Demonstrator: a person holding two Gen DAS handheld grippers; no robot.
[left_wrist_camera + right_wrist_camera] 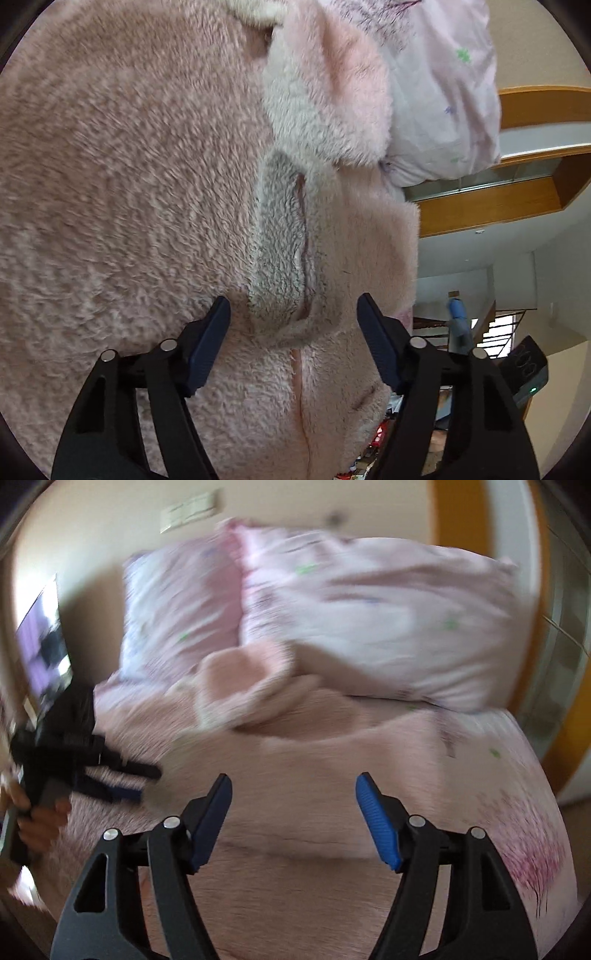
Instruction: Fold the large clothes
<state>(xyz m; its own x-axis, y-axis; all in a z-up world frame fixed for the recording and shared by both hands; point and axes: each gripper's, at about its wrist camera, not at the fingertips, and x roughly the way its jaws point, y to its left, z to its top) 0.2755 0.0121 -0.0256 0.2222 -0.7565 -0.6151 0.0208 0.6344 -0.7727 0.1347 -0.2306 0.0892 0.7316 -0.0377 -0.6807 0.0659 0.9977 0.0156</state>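
Observation:
A large pink fleece garment fills the left wrist view, with a grey-white trim fold and a zip seam running down it. My left gripper stands open with that trim fold between its fingers; the pads do not press it. The right wrist view is blurred. There the same garment lies spread across a bed, with a bunched sleeve or hood at its far side. My right gripper hovers open above the fabric, holding nothing. The left gripper reaches in from the left edge.
Two pink flowered pillows lie behind the garment, one also visible as a pillow in the left wrist view. A flowered bedsheet shows at the right. A person's hand grips the left tool. Wooden trim lies beyond.

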